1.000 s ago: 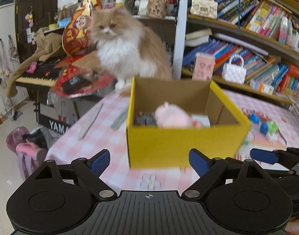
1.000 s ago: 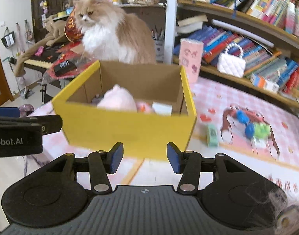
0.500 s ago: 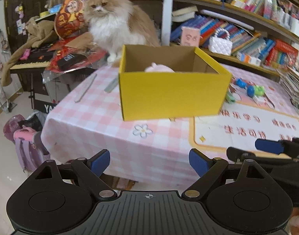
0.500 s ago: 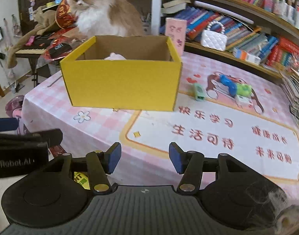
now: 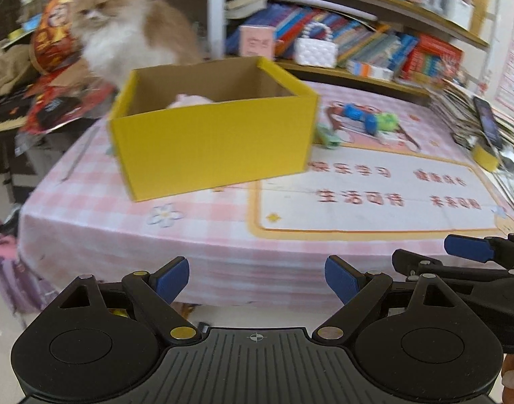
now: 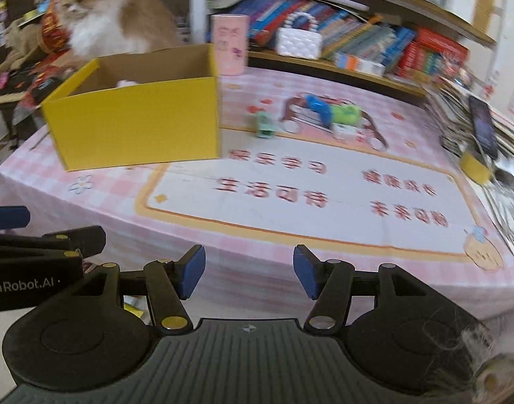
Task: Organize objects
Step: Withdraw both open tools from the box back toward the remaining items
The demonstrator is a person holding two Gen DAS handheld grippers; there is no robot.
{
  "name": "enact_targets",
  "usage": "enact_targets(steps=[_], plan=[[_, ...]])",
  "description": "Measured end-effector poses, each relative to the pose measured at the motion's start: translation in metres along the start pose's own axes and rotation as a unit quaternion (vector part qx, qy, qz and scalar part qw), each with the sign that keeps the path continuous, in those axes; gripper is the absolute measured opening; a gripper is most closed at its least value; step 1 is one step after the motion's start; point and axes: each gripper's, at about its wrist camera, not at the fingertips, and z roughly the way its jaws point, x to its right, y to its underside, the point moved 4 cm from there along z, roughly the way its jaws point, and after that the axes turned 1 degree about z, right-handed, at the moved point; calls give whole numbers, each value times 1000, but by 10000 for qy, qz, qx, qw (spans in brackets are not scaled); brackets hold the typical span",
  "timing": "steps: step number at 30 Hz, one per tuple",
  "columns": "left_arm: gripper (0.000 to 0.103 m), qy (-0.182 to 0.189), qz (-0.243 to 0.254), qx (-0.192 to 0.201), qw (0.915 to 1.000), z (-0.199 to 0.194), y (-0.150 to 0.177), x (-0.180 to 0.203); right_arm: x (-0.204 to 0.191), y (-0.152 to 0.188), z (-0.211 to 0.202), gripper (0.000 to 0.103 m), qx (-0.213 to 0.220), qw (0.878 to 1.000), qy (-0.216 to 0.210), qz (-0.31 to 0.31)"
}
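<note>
In the left wrist view, the left tool (image 5: 257, 277) is seen spread and empty, near the table (image 5: 196, 235) edge. A yellow box (image 5: 213, 141) with brown cardboard inside stands at the far left, a pink soft item (image 5: 189, 100) in it.

In the right wrist view, the right tool (image 6: 249, 276) is likewise spread, empty. Small toys (image 6: 327, 114) lie right of the box.

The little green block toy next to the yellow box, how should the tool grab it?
Grip the small green block toy across its narrow sides, coming down from above: it lies low on the pink checked tablecloth, apart from the yellow cardboard box, leaving room around it.
</note>
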Motion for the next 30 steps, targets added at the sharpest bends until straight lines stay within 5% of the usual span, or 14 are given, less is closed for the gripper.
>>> enact_targets(steps=[13, 30], plan=[[90, 487, 607, -153, 9968, 39, -30, 74, 81, -3, 15, 59, -133, 9963, 567, 628], [90, 153, 315, -87, 9993, 106, -104, 146, 177, -65, 84, 59, -259, 9985, 260, 414]])
